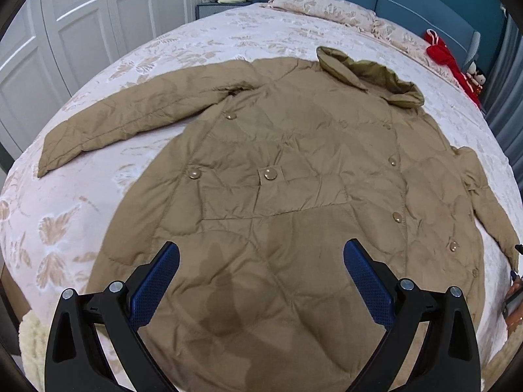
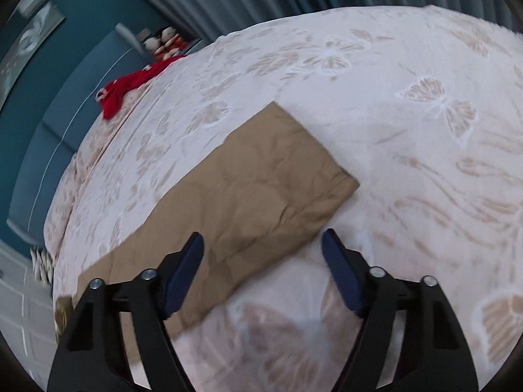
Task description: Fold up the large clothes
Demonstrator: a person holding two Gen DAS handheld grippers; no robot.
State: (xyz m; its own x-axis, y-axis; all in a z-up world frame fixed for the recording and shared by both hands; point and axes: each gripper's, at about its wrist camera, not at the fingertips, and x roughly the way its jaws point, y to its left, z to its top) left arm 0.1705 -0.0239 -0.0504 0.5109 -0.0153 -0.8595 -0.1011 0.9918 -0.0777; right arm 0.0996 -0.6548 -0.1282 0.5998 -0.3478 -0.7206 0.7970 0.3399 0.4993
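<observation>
The tan quilted coat [image 1: 278, 176] lies flat on the bed [image 1: 98, 202], its sleeve [image 2: 248, 192] just ahead of the empty, parted jaws of the right gripper [image 2: 263, 251], which should probably clamp near the cuff, while the left gripper [image 1: 261, 258] hangs open over the hem.

A wide bed [image 1: 209, 29], covered with a pale quilted spread patterned with beige butterflies, is seen. Laid flat on it are a tan quilted button-front coat [image 1: 294, 176], sleeves spread; matching patterned pillows [image 1: 327, 6] at the headboard; and a red garment [image 1: 441, 49] near them.
</observation>
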